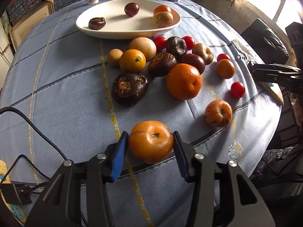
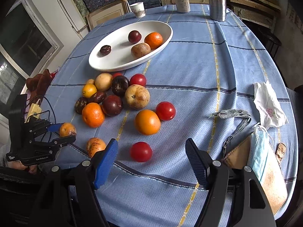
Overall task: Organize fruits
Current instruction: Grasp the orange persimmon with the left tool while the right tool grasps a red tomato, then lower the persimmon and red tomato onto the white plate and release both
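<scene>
Orange persimmon sits between your left gripper jaws, pads pressed on both flanks, near the tabletop edge, well short of the white dish. Its skin looks smooth; squeeze off-centre and it may roll out or bruise. Your right gripper stands wide and empty over a red tomato, which could skid when nudged. Dish holds four fruits: chestnut-dark piece, plum, orange, tan fruit.

Daylight is pouring in from a window beyond the desk's far right corner, blowing out to white glare there. Fruit shadows are falling leftward across the blue tablecloth. Fisheye bending is curving the desk's edges; frame corners are darkening, and focus is staying fairly sharp.
</scene>
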Demonstrator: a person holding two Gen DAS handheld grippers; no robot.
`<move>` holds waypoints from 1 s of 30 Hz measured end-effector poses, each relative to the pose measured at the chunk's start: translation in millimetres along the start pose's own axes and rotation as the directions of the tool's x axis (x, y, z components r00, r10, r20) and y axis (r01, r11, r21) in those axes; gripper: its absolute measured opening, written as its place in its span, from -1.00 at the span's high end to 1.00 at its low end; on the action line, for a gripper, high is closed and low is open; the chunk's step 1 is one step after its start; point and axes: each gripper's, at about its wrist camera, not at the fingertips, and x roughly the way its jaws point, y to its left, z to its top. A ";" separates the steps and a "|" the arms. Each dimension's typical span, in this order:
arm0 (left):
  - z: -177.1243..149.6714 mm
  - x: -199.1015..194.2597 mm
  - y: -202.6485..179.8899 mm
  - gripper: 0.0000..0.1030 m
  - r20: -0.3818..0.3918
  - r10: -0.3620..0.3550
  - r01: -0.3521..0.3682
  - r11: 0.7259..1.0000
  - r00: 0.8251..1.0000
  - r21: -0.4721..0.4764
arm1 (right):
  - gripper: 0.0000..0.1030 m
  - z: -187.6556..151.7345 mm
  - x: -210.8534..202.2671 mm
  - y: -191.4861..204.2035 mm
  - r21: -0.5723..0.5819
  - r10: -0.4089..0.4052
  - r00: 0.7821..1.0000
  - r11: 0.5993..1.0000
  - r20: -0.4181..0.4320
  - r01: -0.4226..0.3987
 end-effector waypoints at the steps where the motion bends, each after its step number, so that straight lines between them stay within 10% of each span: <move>1: 0.2 -1.4 0.8 0.13 0.003 0.015 -0.015 1.000 1.000 -0.003 | -0.44 -0.2 2.0 0.2 -0.004 0.001 1.000 1.000 -0.005 -0.001; 30: 7.9 5.4 30.9 0.13 0.017 0.012 -0.010 0.990 1.000 -0.141 | 0.38 -9.5 43.6 26.9 -0.164 -0.007 0.993 0.986 -0.118 -0.013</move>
